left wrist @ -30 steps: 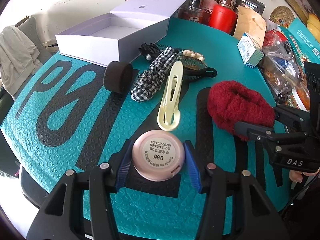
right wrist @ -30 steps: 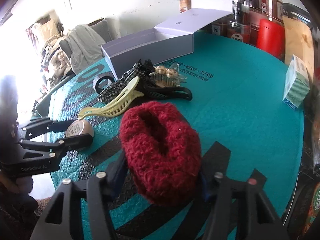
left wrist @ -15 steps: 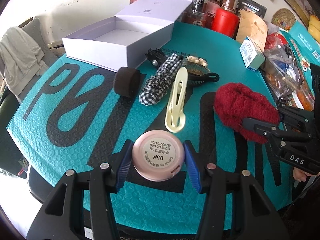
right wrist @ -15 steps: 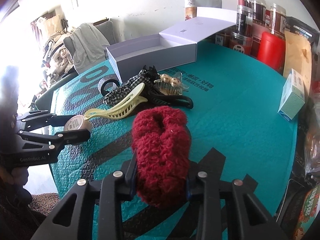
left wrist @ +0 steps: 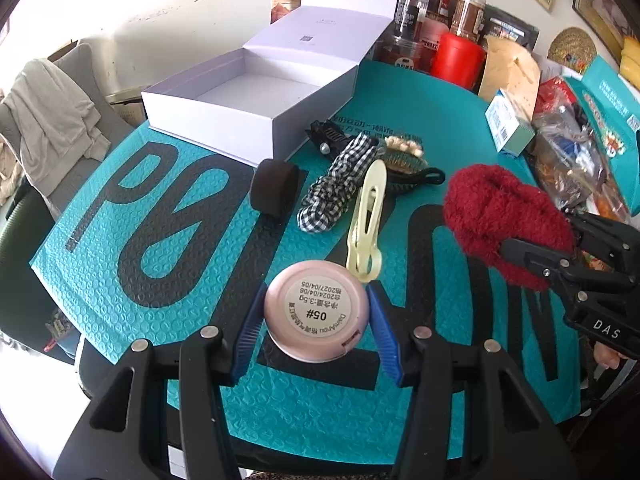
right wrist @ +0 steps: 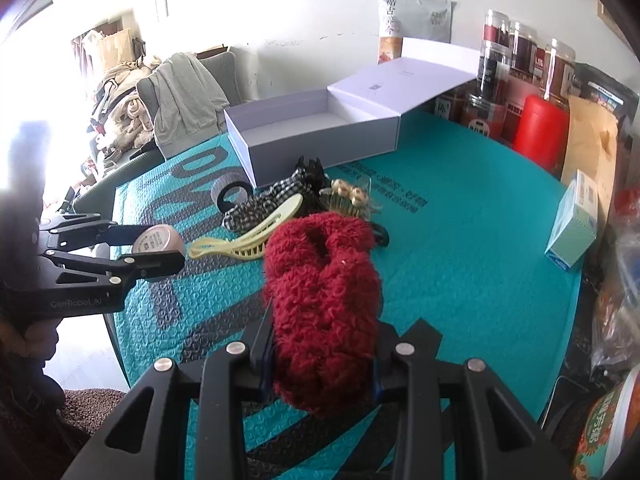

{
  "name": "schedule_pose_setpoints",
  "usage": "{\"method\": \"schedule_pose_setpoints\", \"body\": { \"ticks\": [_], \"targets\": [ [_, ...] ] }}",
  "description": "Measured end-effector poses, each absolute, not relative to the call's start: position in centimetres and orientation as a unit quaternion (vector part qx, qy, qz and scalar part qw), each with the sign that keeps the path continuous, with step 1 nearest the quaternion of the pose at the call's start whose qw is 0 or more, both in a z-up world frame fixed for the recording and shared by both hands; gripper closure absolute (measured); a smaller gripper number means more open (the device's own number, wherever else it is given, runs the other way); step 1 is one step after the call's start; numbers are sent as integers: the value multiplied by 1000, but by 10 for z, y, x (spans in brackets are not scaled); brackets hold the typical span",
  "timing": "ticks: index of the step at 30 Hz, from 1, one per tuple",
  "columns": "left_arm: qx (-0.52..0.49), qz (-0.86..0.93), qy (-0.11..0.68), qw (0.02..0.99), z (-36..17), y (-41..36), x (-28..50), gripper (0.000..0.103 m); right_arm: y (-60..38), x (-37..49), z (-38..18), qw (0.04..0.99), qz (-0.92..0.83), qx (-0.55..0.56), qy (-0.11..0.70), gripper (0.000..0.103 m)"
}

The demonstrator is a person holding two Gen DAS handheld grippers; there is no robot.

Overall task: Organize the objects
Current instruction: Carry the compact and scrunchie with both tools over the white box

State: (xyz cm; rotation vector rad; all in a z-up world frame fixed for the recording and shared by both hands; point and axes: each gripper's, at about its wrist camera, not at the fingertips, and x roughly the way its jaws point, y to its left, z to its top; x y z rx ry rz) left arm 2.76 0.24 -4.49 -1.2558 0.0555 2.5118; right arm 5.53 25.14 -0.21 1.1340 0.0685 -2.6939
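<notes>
**Two grippers each held an item above a teal desk**

The left gripper (left wrist: 316, 316) had its jaws clamped on a round pink compact (left wrist: 316, 316), one blue pad pressed against each side. The compact's underside faced the camera, and its label read "05#" with the dates "2024/04/06" and "2027/04/05"; the smaller print was too fine to make out. Seen from the right wrist, the same gripper carried the marking "GenRobot.AI".

The right gripper (right wrist: 320, 364) had its jaws closed on a fluffy dark red scrunchie (right wrist: 322, 300), squeezing it narrow where the pads met it. From the left wrist view, the word "DAS" showed on this gripper's body.

The desk (left wrist: 180, 360) was covered by a teal bubble-textured mat bearing large black letters and a line of small printed characters. Lying on it, between the grippers and the box, were a pale yellow hair clip (left wrist: 366, 224), a black-and-white checked scrunchie (left wrist: 340, 184), a black foam roller (left wrist: 274, 192), a comb clip with pearl-like beads (left wrist: 404, 154) and a black claw clip (left wrist: 326, 136), clustered close together.

Behind them stood an open white box (left wrist: 256, 108), its lid folded back and showing a small square code. Jars, a red canister (left wrist: 456, 60) and a small teal-and-white carton (left wrist: 510, 126) lined the far edge.
</notes>
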Motion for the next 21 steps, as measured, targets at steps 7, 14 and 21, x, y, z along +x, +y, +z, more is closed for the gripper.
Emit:
{"method": "schedule_pose_setpoints", "body": {
  "ticks": [7,14,21],
  "targets": [
    [-434,888,21,149,-34,0,17,54,245,46,8,125,-916,379,40,69],
    [-424,895,23,139,-18,-5,2,54,240,33,19,141,-916,371,48,68],
    [-415,899,35,136,0,-8,-19,54,233,14,34,157,-918,362,49,69]
  ]
}}
